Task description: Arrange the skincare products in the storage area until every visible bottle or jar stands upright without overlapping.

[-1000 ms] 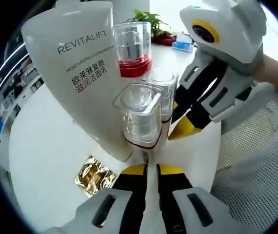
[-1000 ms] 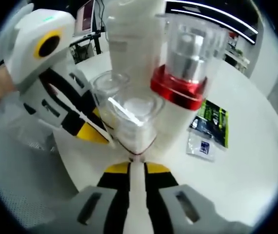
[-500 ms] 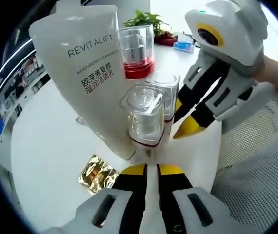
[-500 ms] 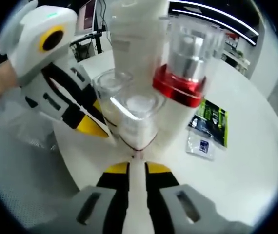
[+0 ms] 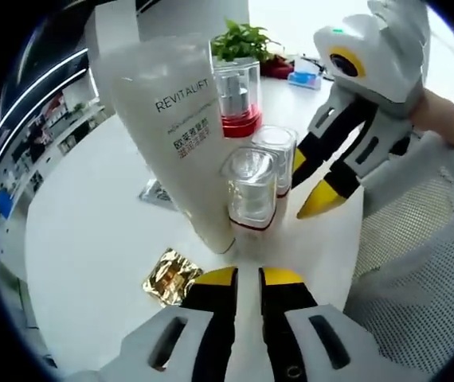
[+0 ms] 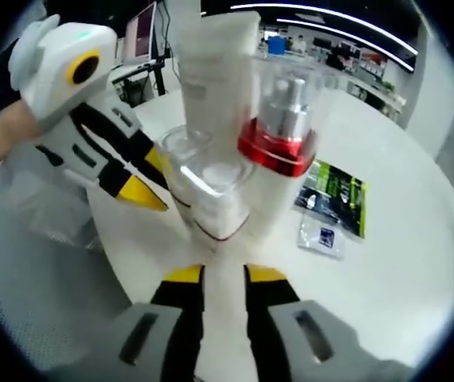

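Just upright bottles (image 5: 250,187) near table edge (image 5: 353,239).

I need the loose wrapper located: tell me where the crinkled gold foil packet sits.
In the left gripper view, the crinkled gold foil packet lies flat on the white round table, lower left, beside the white REVITALIFT tube.

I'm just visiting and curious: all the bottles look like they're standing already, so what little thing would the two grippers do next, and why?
Probably just draw both grippers straight back. The REVITALIFT tube, the red-collared pump bottle and the two clear-capped bottles all stand upright in a tight cluster. The left gripper and right gripper hold nothing, so retreating avoids knocking them.
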`<action>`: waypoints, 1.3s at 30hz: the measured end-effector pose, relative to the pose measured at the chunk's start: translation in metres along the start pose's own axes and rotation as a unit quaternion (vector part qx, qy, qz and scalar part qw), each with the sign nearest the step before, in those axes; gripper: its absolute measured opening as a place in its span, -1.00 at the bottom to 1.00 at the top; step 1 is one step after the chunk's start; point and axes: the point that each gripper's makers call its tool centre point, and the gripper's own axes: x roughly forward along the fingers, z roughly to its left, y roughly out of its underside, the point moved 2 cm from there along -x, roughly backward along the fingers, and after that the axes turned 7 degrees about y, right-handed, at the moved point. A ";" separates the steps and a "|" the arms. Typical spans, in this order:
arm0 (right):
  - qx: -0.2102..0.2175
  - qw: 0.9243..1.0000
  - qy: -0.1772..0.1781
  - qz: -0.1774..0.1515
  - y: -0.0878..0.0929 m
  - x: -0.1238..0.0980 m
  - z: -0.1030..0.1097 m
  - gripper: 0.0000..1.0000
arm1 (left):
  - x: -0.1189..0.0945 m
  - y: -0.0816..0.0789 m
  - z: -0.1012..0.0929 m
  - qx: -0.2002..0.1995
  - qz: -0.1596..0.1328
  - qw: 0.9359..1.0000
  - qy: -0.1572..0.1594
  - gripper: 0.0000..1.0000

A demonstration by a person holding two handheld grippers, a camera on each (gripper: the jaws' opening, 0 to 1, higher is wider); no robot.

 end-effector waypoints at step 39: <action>-0.004 0.997 0.042 -0.062 -0.037 -0.060 -0.014 0.13 | -0.067 -0.026 0.017 -0.004 -0.064 0.997 -0.043 -0.25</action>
